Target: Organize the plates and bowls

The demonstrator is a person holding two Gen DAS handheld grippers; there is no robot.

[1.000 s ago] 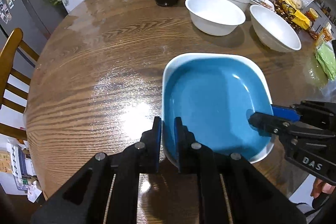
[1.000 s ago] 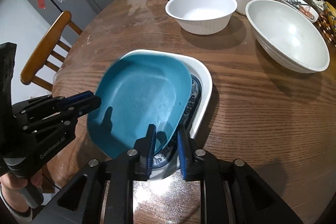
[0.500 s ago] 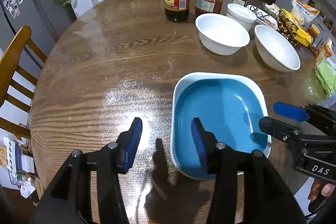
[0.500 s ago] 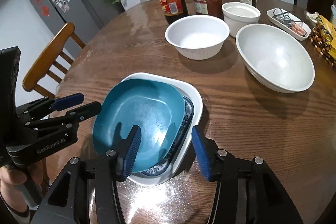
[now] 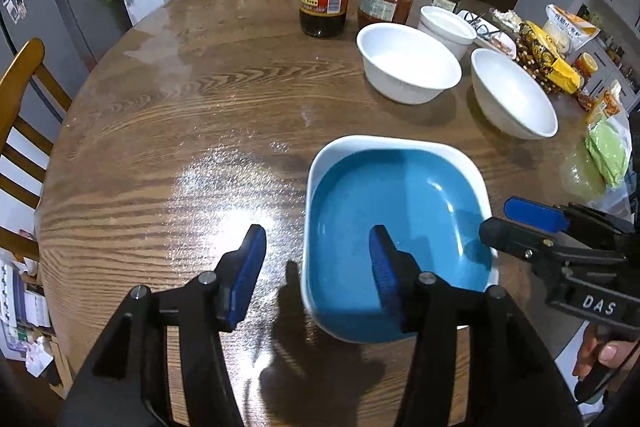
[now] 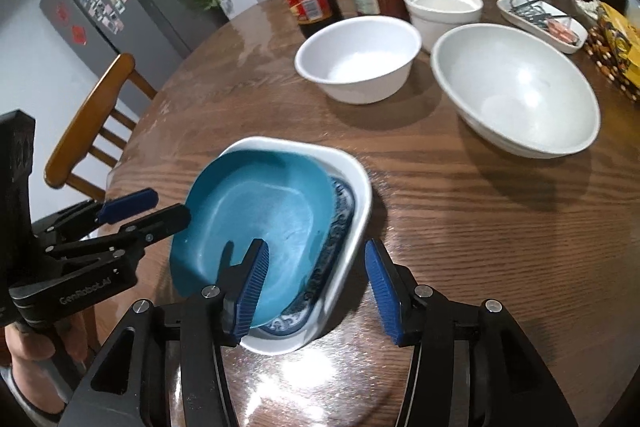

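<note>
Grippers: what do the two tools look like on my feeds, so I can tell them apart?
Both are matte black linkage frames with silver pivot screws and ribbed blue pads on two fingers. The left gripper carries pale "GenRobot.AI" lettering on its side; the right gripper shows "DAS". A bare hand grips the right one's dark handle. No cables or sleeves visible.

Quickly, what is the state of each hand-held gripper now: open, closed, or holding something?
Left hand-held gripper: open, holding nothing.
Right hand-held gripper: open, holding nothing.
</note>
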